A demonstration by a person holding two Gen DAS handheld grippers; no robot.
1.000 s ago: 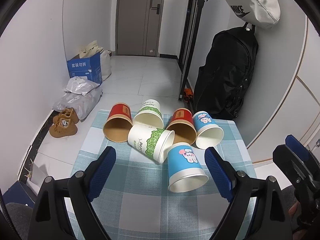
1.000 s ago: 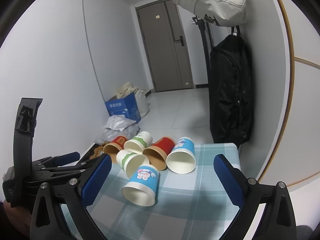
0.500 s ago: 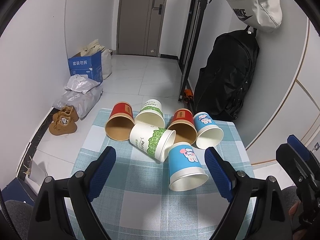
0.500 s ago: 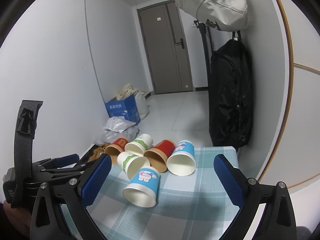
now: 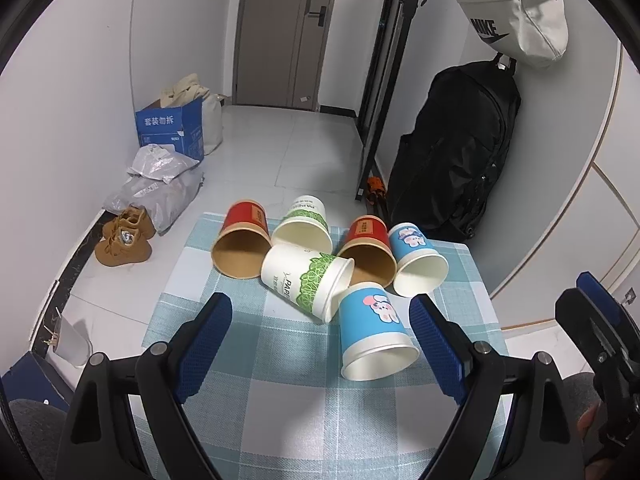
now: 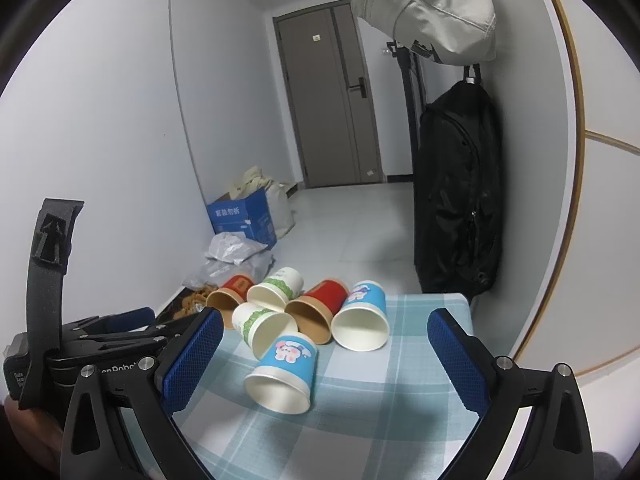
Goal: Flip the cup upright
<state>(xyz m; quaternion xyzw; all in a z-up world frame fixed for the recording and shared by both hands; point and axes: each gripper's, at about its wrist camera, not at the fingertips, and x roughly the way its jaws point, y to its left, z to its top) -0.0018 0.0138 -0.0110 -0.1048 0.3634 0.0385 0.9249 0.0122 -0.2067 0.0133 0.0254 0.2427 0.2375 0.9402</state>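
Several paper cups lie on their sides on a checked tablecloth (image 5: 280, 380). Nearest is a blue cup with a cartoon print (image 5: 374, 332), its mouth toward me; it also shows in the right wrist view (image 6: 286, 366). Behind it lie a white-and-green cup (image 5: 306, 276), two red cups (image 5: 242, 244) (image 5: 370, 250), another white-and-green cup (image 5: 304, 224) and a second blue cup (image 5: 416, 258). My left gripper (image 5: 320, 344) is open and empty, just short of the cups. My right gripper (image 6: 326, 356) is open and empty, with the near blue cup between its fingers' lines.
The small table's right edge (image 5: 484, 280) lies close to a black backpack (image 5: 452, 152) against the wall. On the floor to the left are brown shoes (image 5: 124, 236), grey bags (image 5: 160, 184) and a blue box (image 5: 170, 130). A white bag (image 5: 516, 12) hangs above.
Both grippers have drifted slightly; the cups sit a little higher in the left wrist view. Both stay open. No cup has moved.
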